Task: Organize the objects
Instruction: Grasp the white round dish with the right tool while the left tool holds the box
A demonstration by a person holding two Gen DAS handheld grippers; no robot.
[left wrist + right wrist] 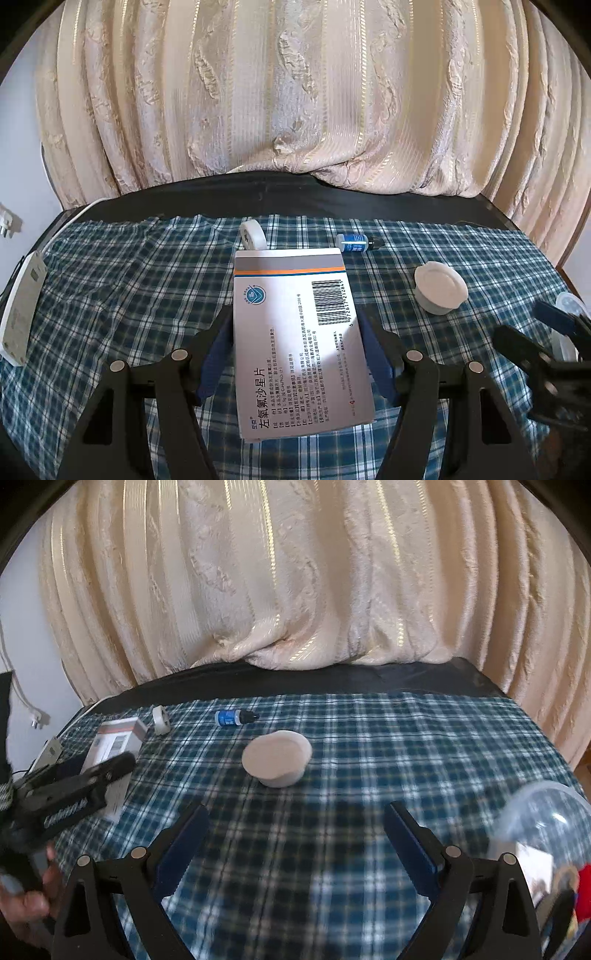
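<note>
A white medicine box (295, 332) with a barcode and Chinese print sits between the fingers of my left gripper (295, 321), which is shut on its long sides. The box also shows at the left of the right wrist view (110, 749), under the left gripper. My right gripper (295, 819) is open and empty above the plaid cloth, nearer than a round white jar (277, 758). That jar also shows in the left wrist view (439, 286). A small blue dropper bottle (356, 243) lies on its side at the back. A white tape roll (251, 232) stands behind the box.
A clear plastic container (546, 834) with items inside stands at the right edge of the table. A white power strip (22, 317) lies at the left edge. A cream curtain (295, 92) hangs behind the table. The blue plaid cloth (369, 757) covers the tabletop.
</note>
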